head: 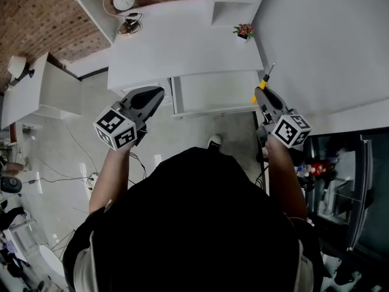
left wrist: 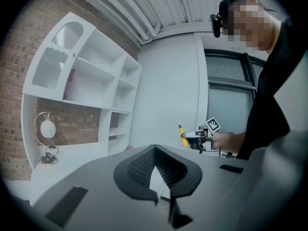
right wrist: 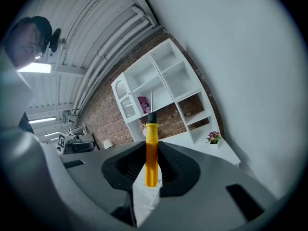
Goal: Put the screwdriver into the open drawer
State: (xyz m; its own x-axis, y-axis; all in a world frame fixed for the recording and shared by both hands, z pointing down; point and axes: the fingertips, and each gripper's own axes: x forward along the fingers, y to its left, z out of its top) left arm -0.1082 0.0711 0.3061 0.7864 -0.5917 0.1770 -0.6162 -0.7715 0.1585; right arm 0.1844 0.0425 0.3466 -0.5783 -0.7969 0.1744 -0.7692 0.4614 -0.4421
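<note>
The screwdriver (head: 263, 83) has a yellow handle and a thin metal shaft that points up and away from me. My right gripper (head: 261, 91) is shut on its handle, held in the air just right of the open white drawer (head: 214, 93) under the desk. In the right gripper view the handle (right wrist: 151, 138) stands upright between the closed jaws of the right gripper (right wrist: 151, 163). My left gripper (head: 159, 94) hovers left of the drawer, shut with nothing in it (left wrist: 155, 150). The left gripper view shows the screwdriver (left wrist: 182, 134) off to the right.
A white desk (head: 182, 47) carries a round clock (head: 123, 0) and a small flower pot (head: 244, 31), with white shelves (right wrist: 159, 81) above it. A low white cabinet (head: 42, 93) stands at left, a dark glass cabinet (head: 349, 181) at right. Cables (head: 73, 175) trail on the floor.
</note>
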